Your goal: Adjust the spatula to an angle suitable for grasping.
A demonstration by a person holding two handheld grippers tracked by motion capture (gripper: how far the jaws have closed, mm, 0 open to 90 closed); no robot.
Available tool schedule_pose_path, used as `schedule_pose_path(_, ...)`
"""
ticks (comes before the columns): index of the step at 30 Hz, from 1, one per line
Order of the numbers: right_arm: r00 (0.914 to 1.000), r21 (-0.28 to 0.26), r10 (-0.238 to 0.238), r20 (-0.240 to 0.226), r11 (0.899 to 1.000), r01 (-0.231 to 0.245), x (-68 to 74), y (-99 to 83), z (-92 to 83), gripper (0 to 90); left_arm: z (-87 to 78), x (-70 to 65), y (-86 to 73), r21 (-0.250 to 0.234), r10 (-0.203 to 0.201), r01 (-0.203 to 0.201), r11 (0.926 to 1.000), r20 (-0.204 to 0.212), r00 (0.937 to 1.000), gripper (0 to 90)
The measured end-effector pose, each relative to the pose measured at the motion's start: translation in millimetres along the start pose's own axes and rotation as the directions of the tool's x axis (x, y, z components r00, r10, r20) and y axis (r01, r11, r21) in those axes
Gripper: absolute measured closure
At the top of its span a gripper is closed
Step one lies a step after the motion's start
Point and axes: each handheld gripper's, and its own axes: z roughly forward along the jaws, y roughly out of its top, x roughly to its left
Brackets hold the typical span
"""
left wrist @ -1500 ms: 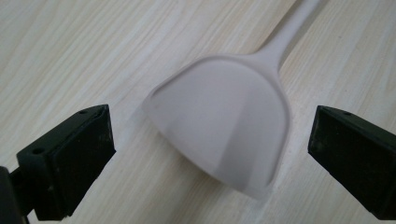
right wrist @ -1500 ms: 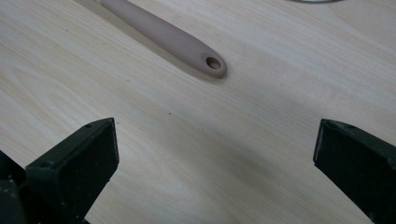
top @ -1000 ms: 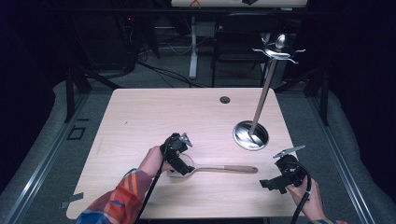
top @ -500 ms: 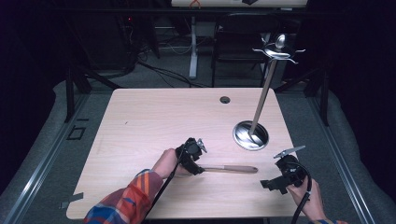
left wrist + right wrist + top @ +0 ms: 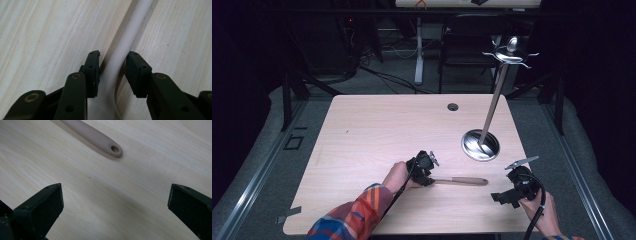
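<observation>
One spatula lies on the pale wooden table, near its front edge and a little right of the middle: a long utensil with a white neck and a light brown wooden handle that ends in a small hanging hole. There are two black two-jaw grippers, one in each of the person's hands, and one tall steel stand with a round mirror-bright base and a thin slanted pole topped by hooked arms, standing toward the right edge. One small dark round hole sits in the table near the back edge.

The left gripper is down at the spatula's head end, at the left end of the brown handle. In the left gripper view its jaws straddle the white neck, one pad on each side, and they have just been closing in; the pads stand right against the neck, with a hair of shadow on the left side, so a firm squeeze is hard to confirm. The spatula rests flat on the wood.

The right gripper hovers near the front right corner, well apart from the spatula's handle tip. Its jaws stand wide with bare wood between them.
</observation>
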Motion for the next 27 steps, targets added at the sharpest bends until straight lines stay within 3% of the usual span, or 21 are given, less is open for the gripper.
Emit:
schedule_pose_path(10, 0.9999, -0.002, 0.007, 0.008, 1.0, -0.007, 1.4, 0.5, 0.5, 0.0, -0.2, -7.2, 2.7, 0.01, -0.01, 0.011, 0.9999, -0.064, 0.9979, 71.4)
schedule_pose_path(18, 0.9999, 0.005, 0.013, 0.004, 1.0, -0.013, 2.4, 0.6, 2.1, 0.0, 0.5, -15.8, 5.8, 0.019, 0.009, -0.008, 0.9998, -0.052, 0.9986, 75.5)
schedule_pose_path(23, 0.9999, 0.015, 0.011, -0.006, 1.0, -0.011, 2.2, 0.6, 2.7, 0.0, -0.4, -16.9, 5.9, 0.02, -0.022, 0.022, 0.9996, -0.023, 0.9995, 77.2)
schedule_pose_path(27, 1.0, 0.018, 0.005, -0.002, 1.0, -0.005, 2.3, 0.6, 3.2, 0.0, -2.6, -20.8, 7.2, 0.004, -0.01, 0.01, 0.9999, -0.018, 0.9998, 77.4)
